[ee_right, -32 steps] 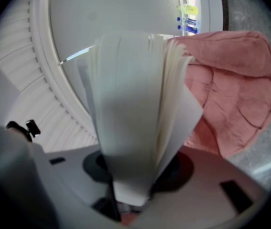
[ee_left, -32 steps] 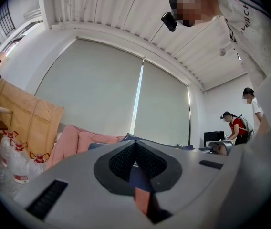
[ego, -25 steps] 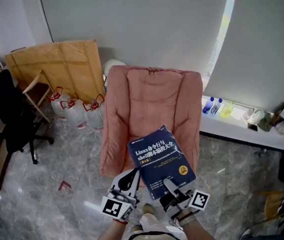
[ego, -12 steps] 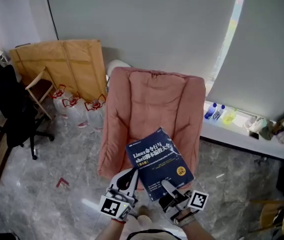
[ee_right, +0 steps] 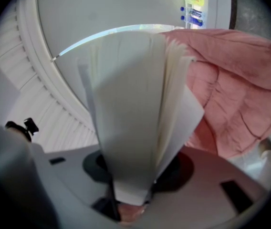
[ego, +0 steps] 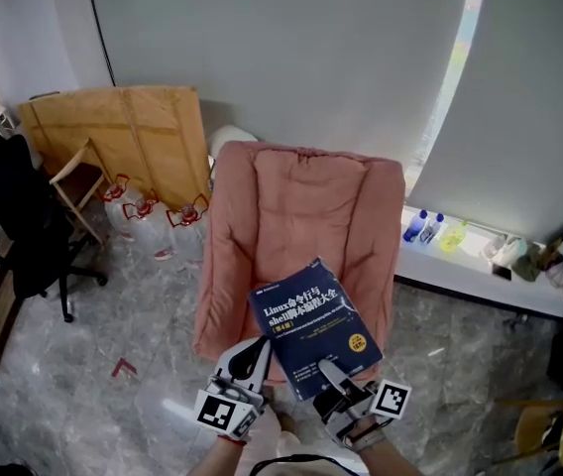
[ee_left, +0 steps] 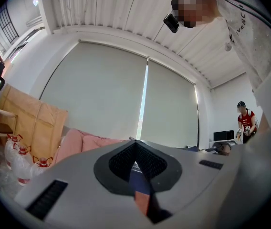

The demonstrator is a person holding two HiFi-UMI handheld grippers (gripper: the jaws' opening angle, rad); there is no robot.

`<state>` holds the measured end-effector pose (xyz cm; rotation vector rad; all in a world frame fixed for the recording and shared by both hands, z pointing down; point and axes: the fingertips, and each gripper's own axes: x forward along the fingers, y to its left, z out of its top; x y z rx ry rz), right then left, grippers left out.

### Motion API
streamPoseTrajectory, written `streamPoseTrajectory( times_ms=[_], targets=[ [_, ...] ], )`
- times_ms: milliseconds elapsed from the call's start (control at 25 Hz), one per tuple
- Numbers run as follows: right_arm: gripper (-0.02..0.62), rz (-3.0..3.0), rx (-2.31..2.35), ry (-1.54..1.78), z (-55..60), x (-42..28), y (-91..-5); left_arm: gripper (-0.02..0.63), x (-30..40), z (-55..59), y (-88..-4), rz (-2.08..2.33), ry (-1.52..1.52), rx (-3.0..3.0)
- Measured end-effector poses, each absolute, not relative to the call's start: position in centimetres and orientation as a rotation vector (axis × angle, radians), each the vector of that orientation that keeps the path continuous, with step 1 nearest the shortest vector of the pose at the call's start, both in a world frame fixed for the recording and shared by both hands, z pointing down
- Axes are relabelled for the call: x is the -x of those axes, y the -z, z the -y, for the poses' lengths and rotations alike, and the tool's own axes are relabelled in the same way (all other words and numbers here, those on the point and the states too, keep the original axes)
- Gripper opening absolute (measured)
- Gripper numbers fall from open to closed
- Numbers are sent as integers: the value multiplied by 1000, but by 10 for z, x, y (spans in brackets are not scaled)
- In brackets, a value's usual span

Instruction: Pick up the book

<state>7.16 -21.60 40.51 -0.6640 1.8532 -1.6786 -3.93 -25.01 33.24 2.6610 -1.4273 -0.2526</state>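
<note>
A dark blue book (ego: 313, 325) with white title print is held up in front of a pink cushioned chair (ego: 301, 206). My right gripper (ego: 331, 377) is shut on the book's lower edge. In the right gripper view the white page block (ee_right: 130, 118) rises from between the jaws, with the pink chair (ee_right: 231, 89) behind it. My left gripper (ego: 259, 350) sits just beside the book's lower left corner. Its jaws meet at the tips (ee_left: 135, 144), and nothing shows clamped between them.
A black office chair (ego: 19, 216) and a wooden chair (ego: 73, 181) stand at the left. Cardboard sheets (ego: 123, 137) lean on the wall, with water jugs (ego: 148, 206) below them. Small bottles (ego: 430, 228) stand on a low sill at the right. A person in red (ee_left: 246, 120) stands far off.
The head view has drifted a little. The book and both grippers keep their places.
</note>
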Motion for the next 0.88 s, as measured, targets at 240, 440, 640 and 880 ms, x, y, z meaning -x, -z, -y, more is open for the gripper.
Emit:
streamPoseTrajectory(
  times_ms=[240, 440, 640, 880],
  targets=[
    [178, -1863, 669, 1666, 225, -71, -400, 13, 42, 261, -328, 1407, 260, -2674],
    [178, -1867, 674, 1659, 235, -71, -394, 12, 42, 277, -322, 1384, 254, -2688],
    [178, -1867, 692, 1659, 243, -71, -392, 12, 43, 288, -317, 1363, 255, -2704],
    [178, -1875, 701, 1649, 253, -69, -385, 12, 39, 297, -312, 1322, 234, -2741]
  ],
)
